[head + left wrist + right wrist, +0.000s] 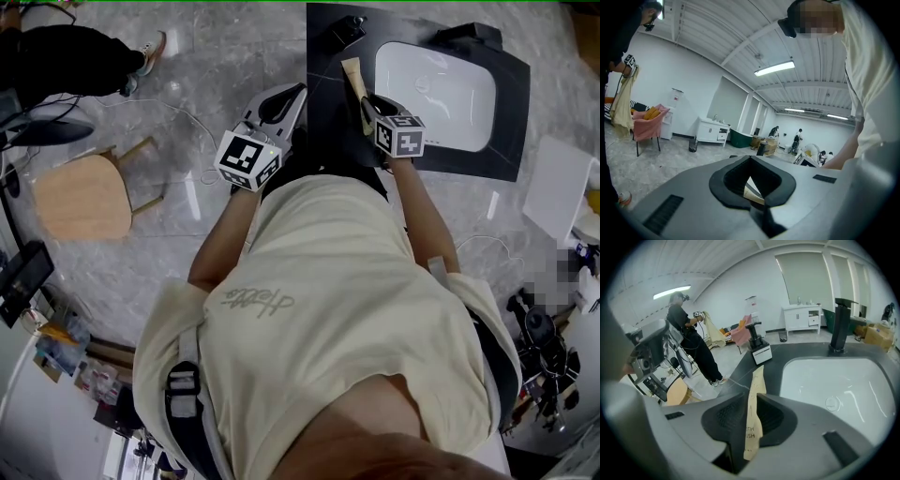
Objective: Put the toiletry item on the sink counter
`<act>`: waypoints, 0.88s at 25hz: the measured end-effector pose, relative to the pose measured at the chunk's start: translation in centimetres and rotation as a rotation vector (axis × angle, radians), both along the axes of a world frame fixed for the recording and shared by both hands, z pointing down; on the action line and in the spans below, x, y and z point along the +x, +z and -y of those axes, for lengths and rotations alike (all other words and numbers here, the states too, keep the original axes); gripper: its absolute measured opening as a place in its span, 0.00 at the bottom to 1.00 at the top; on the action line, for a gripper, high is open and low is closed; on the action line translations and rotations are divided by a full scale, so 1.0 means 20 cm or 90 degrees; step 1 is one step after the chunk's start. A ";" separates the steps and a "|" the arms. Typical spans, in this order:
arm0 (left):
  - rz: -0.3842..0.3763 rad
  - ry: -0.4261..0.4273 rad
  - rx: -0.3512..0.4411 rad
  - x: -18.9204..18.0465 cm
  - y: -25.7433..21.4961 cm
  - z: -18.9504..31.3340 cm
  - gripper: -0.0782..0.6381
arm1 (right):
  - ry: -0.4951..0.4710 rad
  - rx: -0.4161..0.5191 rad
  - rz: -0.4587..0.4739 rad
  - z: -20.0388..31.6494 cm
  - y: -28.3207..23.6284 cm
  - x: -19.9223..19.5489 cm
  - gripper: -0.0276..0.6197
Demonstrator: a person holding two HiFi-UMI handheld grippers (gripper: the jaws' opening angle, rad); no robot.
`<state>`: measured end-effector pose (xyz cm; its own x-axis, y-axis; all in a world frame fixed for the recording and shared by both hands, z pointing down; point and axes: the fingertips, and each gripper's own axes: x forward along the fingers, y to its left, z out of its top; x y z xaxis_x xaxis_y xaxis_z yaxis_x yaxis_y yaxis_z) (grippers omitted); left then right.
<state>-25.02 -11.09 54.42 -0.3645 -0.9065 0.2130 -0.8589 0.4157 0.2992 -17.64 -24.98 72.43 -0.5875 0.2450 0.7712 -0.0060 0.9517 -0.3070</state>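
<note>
The place was a large studio hall fitted out with home furnishings. A freestanding black sink counter [323, 56] with a white rectangular basin [436, 80] and a black square tap [841, 324] stood alone on a grey marble-patterned floor [206, 66]. Overhead ran a white ribbed ceiling [717, 28] with a fluorescent strip light [774, 68]. A white low cabinet [712, 131] stood by the wall, and several distant people [798, 137] worked far off.

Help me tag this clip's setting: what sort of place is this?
Probably a test hall or studio, not a home bathroom: the sink counter stands free on an open floor, with a wooden stool and a person beside camera gear.
</note>
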 end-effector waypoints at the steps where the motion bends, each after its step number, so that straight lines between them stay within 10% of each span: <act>1: 0.004 0.002 0.001 0.02 -0.02 0.01 0.11 | 0.003 -0.003 0.008 0.01 -0.02 0.01 0.17; 22: 0.075 -0.026 0.020 0.22 -0.29 0.06 0.11 | -0.063 0.041 0.295 0.08 -0.93 0.25 0.03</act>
